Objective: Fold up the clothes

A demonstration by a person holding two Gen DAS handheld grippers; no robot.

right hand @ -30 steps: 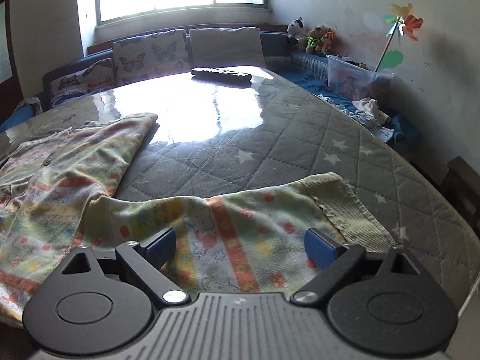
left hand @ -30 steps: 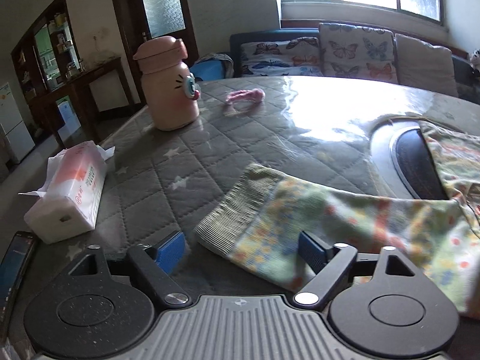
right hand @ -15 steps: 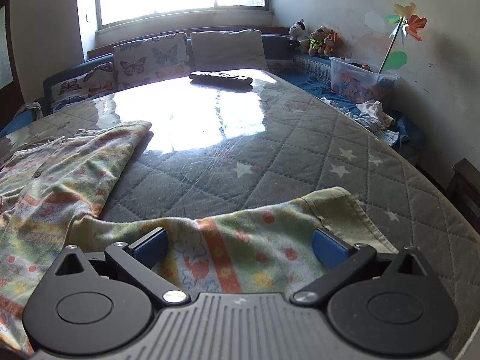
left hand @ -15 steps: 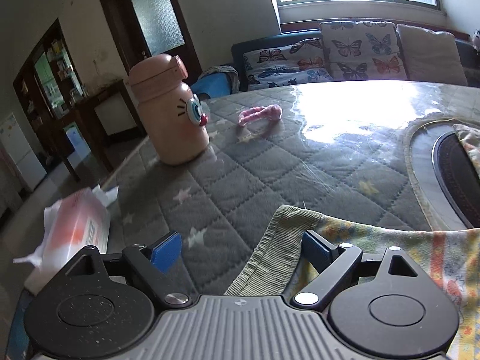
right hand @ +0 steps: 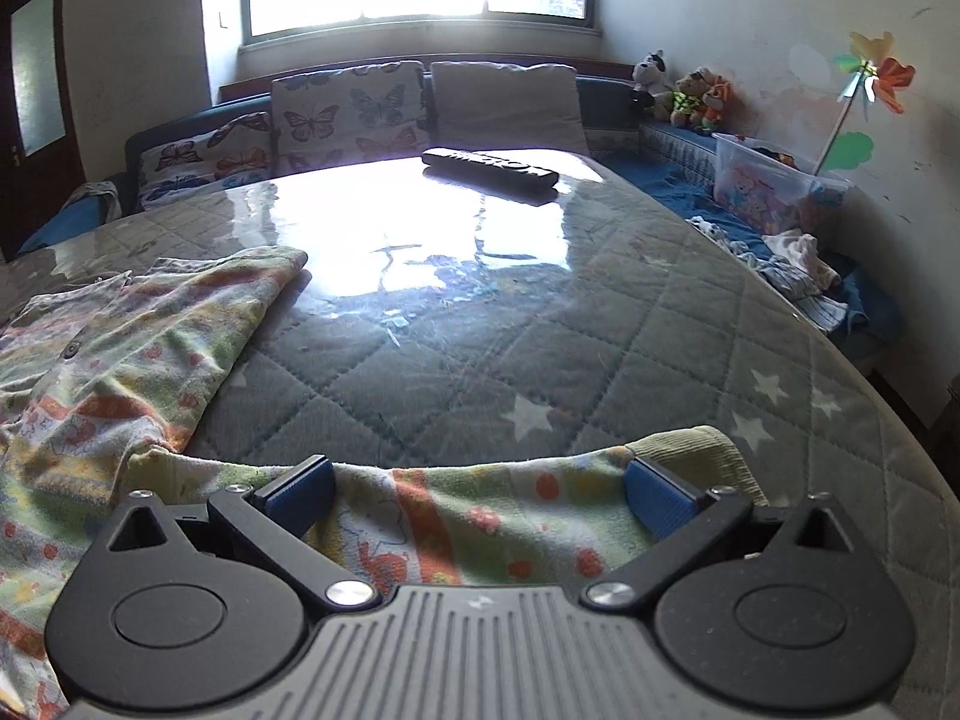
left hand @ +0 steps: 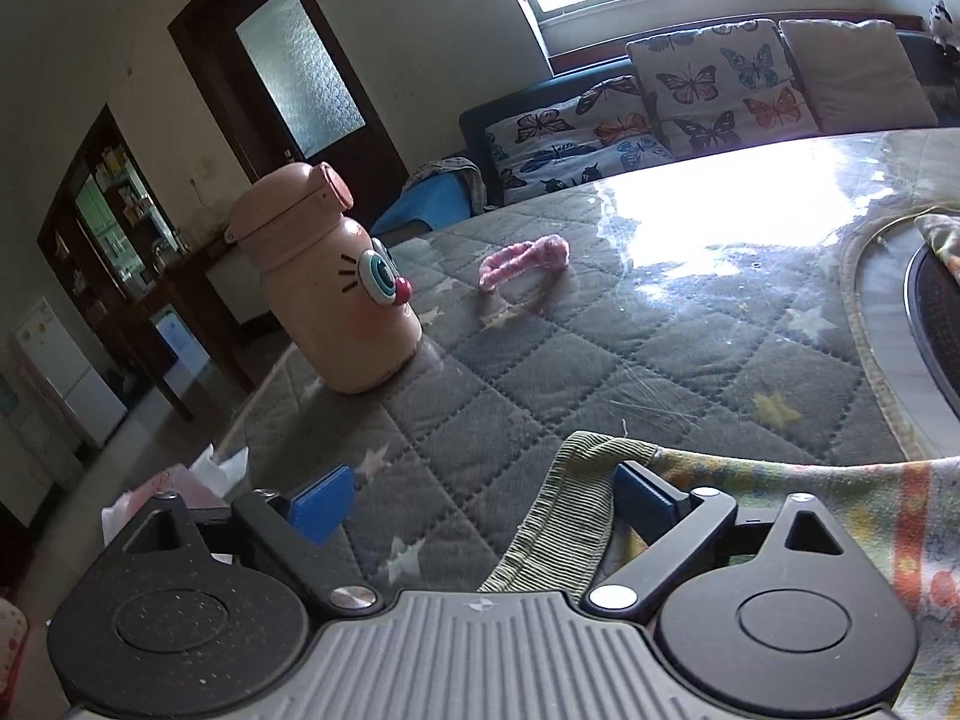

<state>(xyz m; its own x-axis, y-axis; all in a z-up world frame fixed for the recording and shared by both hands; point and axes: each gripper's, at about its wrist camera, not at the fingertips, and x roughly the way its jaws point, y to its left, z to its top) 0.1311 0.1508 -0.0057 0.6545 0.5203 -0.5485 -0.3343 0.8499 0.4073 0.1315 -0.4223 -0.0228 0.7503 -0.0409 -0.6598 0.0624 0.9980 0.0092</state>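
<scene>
Left wrist view: the left gripper (left hand: 477, 501) has its jaws wide apart and they are opening more at this moment. The ribbed green cuff (left hand: 558, 516) of the garment (left hand: 840, 516) lies between the blue pads (left hand: 321, 504), close against the right-side pad, but I cannot tell if it really touches; nothing is clamped. The printed cloth runs off to the right over the quilted table cover (left hand: 540, 372). Further back stands a pink bottle (left hand: 336, 288) w/ a cartoon eye, upright, and beyond it a pink fuzzy band (left hand: 522, 261) lies flat. At the left edge, low, a tissue pack (left hand: 180, 480) is partly hidden behind the gripper.

Right wrist view: the right gripper (right hand: 480, 495) is also spread wide, not pinching anything. The other sleeve (right hand: 480, 516) of the garment lies under and between its pads, flat on the cover, its ribbed end just beyond the right pad. The body of the garment (right hand: 120, 360) is spread to the left. A black remote (right hand: 489, 168) rests at the far side of the table, well apart from the cloth. A sofa w/ butterfly cushions (right hand: 348, 114) is behind.
</scene>
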